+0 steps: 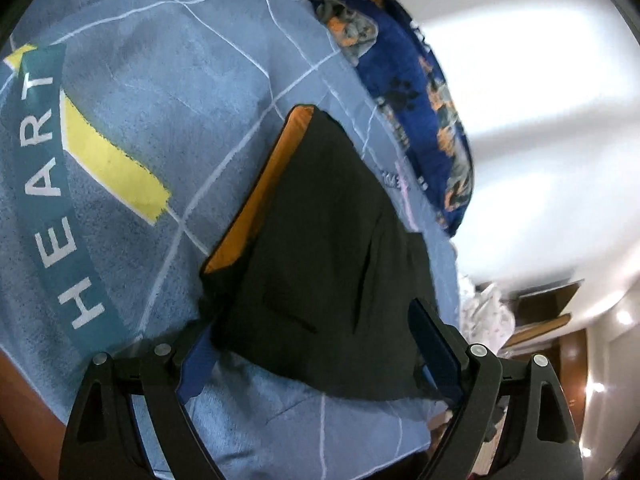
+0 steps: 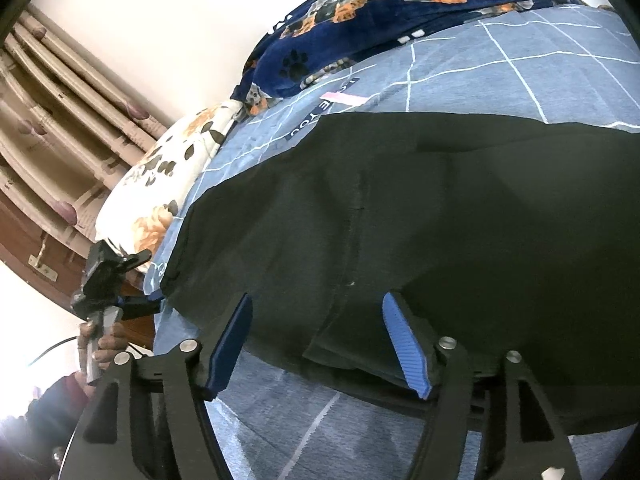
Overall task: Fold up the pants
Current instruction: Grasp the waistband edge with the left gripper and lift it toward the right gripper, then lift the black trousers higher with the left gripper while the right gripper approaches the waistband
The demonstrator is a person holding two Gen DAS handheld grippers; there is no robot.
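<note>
Black pants (image 1: 320, 240) lie folded on the blue bedsheet (image 1: 160, 120), with an orange lining (image 1: 260, 200) showing along their left edge. My left gripper (image 1: 312, 320) stands open and wide at their near edge. One finger (image 1: 196, 364) is partly covered by the cloth, the other (image 1: 432, 340) rests over the right side. In the right wrist view the pants (image 2: 440, 208) fill the middle. My right gripper (image 2: 316, 298) is open above their near hem and its pads do not press the cloth. A hand (image 2: 100, 344) holds the left gripper (image 2: 136, 304) at the pants' left corner.
A dark blue paw-print blanket (image 2: 360, 20) is bunched along the far side of the bed. A white pillow with orange flowers (image 2: 160, 184) lies at the left, near beige curtains (image 2: 60, 120). The sheet carries a teal band with lettering (image 1: 52, 200). The bed edge drops off close by.
</note>
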